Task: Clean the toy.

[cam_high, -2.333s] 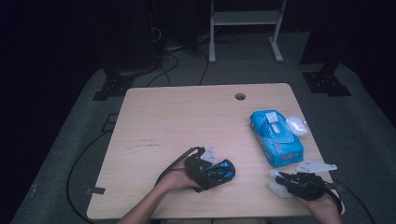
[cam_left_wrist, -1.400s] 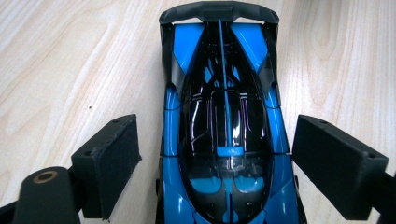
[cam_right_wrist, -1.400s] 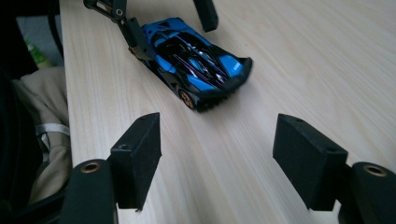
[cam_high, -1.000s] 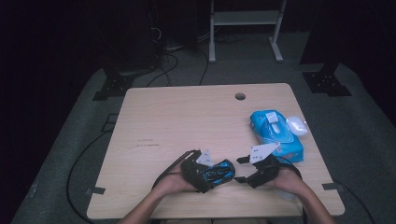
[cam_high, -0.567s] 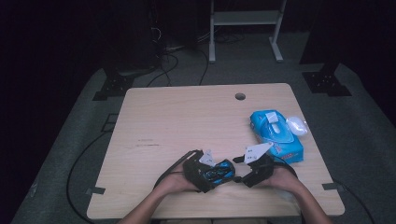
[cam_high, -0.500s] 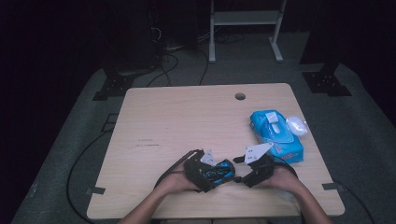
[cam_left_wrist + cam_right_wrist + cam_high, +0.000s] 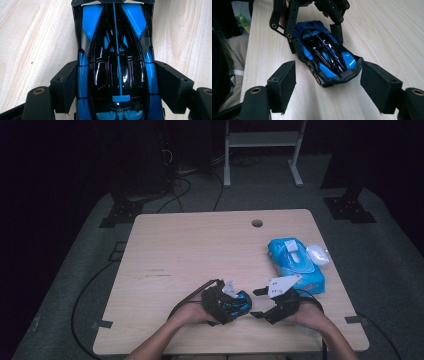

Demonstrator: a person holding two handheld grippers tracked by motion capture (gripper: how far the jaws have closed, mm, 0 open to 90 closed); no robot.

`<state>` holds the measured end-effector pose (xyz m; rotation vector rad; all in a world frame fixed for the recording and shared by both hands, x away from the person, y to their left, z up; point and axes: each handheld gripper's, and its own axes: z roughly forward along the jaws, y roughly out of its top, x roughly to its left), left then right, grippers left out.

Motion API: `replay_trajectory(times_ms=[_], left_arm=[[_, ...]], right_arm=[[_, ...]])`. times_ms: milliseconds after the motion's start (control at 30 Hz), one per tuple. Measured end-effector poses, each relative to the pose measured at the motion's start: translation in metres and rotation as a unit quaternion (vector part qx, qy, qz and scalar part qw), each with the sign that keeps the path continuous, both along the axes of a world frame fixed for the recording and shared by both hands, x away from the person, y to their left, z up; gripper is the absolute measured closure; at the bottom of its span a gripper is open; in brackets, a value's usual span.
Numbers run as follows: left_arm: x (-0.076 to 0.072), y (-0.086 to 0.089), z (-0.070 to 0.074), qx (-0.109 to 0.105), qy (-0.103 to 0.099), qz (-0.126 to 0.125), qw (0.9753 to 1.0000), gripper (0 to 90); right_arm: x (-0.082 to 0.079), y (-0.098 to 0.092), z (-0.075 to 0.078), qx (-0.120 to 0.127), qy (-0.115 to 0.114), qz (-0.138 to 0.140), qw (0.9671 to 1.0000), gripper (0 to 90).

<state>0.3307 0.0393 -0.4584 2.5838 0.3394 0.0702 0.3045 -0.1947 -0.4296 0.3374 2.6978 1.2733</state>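
Left hand-held gripper (image 7: pixel 239 301) clamped across the middle of a blue and black toy car (image 7: pixel 116 62), both pads pressed on its flanks. Car sits flat on the counter (image 7: pixel 200 245), near the front edge. Right hand-held gripper (image 7: pixel 257 303) faces the car's nose, jaws spread wide, holding nothing, pads either side of the nose and apart from it. Blue wipes pack (image 7: pixel 295 265) lies further back on the right, a white object (image 7: pixel 317 254) just beside it.
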Motion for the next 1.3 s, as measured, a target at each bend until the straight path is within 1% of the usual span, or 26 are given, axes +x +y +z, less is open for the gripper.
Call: replay_trajectory(times_ms=[33, 67, 100, 267, 367, 433, 467, 500, 533, 567, 600, 633, 733, 900, 967, 1100, 1200, 1300], left_arm=[[0.0, 0.0, 0.0, 0.0, 0.0, 0.0, 1.0, 24.9], [0.0, 0.0, 0.001, 0.007, 0.0, -0.002, 1.0, 25.2], [0.0, 0.0, 0.001, 0.009, 0.001, -0.003, 1.0, 25.5], [0.001, 0.0, 0.003, 0.019, 0.0, -0.01, 0.9998, 25.8], [0.001, -0.001, 0.003, 0.017, -0.002, -0.012, 0.9998, 25.9], [0.0, -0.001, 0.004, 0.019, -0.003, -0.015, 0.9997, 26.0], [0.0, 0.0, 0.004, 0.013, -0.005, -0.015, 0.9998, 26.1], [0.001, 0.001, 0.007, 0.001, 0.004, -0.015, 0.9999, 27.5], [0.002, 0.001, 0.008, -0.002, 0.011, -0.018, 0.9998, 27.6], [0.001, 0.0, 0.007, 0.001, 0.009, -0.018, 0.9998, 27.6], [0.0, -0.001, 0.006, 0.016, 0.002, -0.023, 0.9996, 27.6], [-0.001, -0.002, 0.006, 0.017, 0.0, -0.025, 0.9995, 27.5], [-0.001, -0.002, 0.006, 0.015, -0.002, -0.025, 0.9996, 27.6], [0.0, 0.0, 0.006, 0.011, 0.002, -0.023, 0.9997, 27.6], [0.001, 0.0, 0.006, 0.014, 0.006, -0.027, 0.9995, 27.6], [0.002, 0.0, 0.008, 0.011, 0.009, -0.028, 0.9995, 27.6], [0.004, 0.001, 0.012, 0.007, 0.01, -0.025, 0.9996, 27.6], [0.011, 0.002, 0.018, 0.005, 0.009, -0.023, 0.9997, 27.6]], right_arm=[[-0.001, -0.002, 0.001, 0.005, -0.001, -0.001, 1.0, 27.6], [-0.003, -0.004, 0.001, 0.013, -0.001, -0.003, 0.9999, 27.5], [-0.005, -0.005, 0.001, 0.017, 0.0, -0.007, 0.9998, 27.5], [-0.011, -0.014, -0.001, 0.025, 0.002, -0.018, 0.9995, 26.3], [-0.013, -0.019, -0.002, 0.031, 0.003, -0.026, 0.9992, 26.2], [-0.014, -0.022, -0.002, 0.034, 0.003, -0.03, 0.999, 26.1], [-0.014, -0.023, -0.002, 0.035, 0.002, -0.031, 0.9989, 26.1], [-0.014, -0.024, -0.002, 0.036, 0.002, -0.033, 0.9988, 25.8], [-0.015, -0.024, -0.002, 0.036, 0.002, -0.034, 0.9988, 25.5], [-0.015, -0.025, -0.002, 0.037, 0.002, -0.035, 0.9987, 25.5], [-0.015, -0.026, -0.002, 0.038, 0.002, -0.036, 0.9986, 25.4], [-0.015, -0.026, -0.003, 0.036, 0.003, -0.037, 0.9986, 25.4], [-0.016, -0.026, -0.003, 0.036, 0.005, -0.04, 0.9985, 25.0], [-0.016, -0.029, -0.005, 0.037, 0.007, -0.044, 0.9983, 25.0], [-0.016, -0.031, -0.005, 0.04, 0.006, -0.047, 0.9981, 25.0], [-0.017, -0.033, -0.005, 0.04, 0.006, -0.05, 0.9979, 24.7], [-0.017, -0.035, -0.006, 0.042, 0.007, -0.053, 0.9977, 24.7], [-0.018, -0.037, -0.006, 0.045, 0.007, -0.058, 0.9973, 24.7]])
